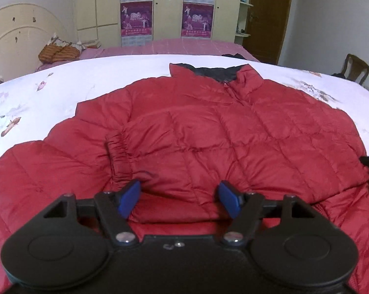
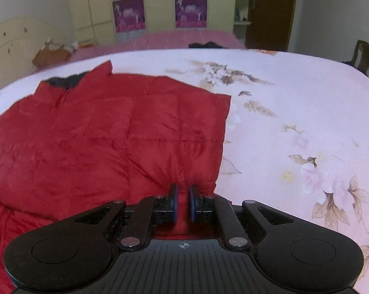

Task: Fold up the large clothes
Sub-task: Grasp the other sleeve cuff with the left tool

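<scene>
A red quilted jacket (image 1: pixel 209 127) lies flat on the bed, its dark-lined collar (image 1: pixel 209 71) at the far end. One sleeve is folded across the front, with its elastic cuff (image 1: pixel 115 152) toward the left. My left gripper (image 1: pixel 179 196) hovers low over the near hem, open. A puffed fold of red fabric sits between its blue pads (image 1: pixel 129 201), and they do not squeeze it. In the right wrist view the jacket (image 2: pixel 98 134) fills the left half. My right gripper (image 2: pixel 183 196) is shut on a pinch of fabric at the jacket's near right corner.
The bed is covered with a white floral sheet (image 2: pixel 294 122), and a pink sheet (image 1: pixel 184 46) lies beyond it. Orange-brown bundles (image 1: pixel 59 54) sit by the cream headboard (image 1: pixel 17 31). A wardrobe (image 1: pixel 164 7), a brown door (image 1: pixel 267 14) and a wooden chair (image 1: pixel 356 69) stand behind.
</scene>
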A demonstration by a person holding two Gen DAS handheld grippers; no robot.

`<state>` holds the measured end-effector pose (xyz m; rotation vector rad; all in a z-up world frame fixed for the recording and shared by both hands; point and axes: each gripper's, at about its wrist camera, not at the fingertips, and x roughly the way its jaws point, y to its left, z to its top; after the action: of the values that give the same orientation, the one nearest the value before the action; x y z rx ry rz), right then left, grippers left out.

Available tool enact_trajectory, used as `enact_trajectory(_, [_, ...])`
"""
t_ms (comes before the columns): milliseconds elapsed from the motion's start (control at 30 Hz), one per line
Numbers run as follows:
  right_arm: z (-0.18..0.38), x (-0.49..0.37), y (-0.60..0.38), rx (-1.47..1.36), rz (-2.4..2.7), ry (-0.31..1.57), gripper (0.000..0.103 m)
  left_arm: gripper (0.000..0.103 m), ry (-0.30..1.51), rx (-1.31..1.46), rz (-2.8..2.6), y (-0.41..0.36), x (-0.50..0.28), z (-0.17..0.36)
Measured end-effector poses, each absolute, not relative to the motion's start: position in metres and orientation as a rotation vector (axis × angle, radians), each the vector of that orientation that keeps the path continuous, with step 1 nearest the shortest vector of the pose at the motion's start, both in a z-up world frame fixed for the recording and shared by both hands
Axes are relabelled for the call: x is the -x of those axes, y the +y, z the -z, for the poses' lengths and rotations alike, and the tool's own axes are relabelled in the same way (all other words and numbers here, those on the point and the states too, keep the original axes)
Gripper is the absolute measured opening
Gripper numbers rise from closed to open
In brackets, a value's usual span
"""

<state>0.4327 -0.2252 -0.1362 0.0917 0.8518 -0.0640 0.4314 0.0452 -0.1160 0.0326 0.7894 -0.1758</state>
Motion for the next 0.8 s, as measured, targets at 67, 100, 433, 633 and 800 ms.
enact_trajectory(67, [0.128,-0.431,-0.226,-0.113,0.067,0.844,0.008,0.07,0.796,-0.022,0.17,0.047,-0.43,0.112])
enact_trajectory(100, [0.12,-0.426,-0.227,-0.135,0.058,0.814,0.008,0.072,0.791,-0.014,0.167,0.048,-0.426,0.108])
enact_trajectory(433, [0.083,-0.365,-0.219,-0.202,0.03,0.683,0.081,0.083,0.741,0.196,-0.069,0.118,-0.348,0.094])
enact_trajectory(633, [0.091,-0.362,-0.204,-0.222,-0.055,0.734,0.06,0.072,0.683,0.51,-0.322,0.208,-0.269,0.098])
enact_trajectory(800, [0.097,-0.37,-0.192,-0.21,-0.095,0.753,0.06,0.072,0.611,0.686,-0.472,0.251,-0.211,0.099])
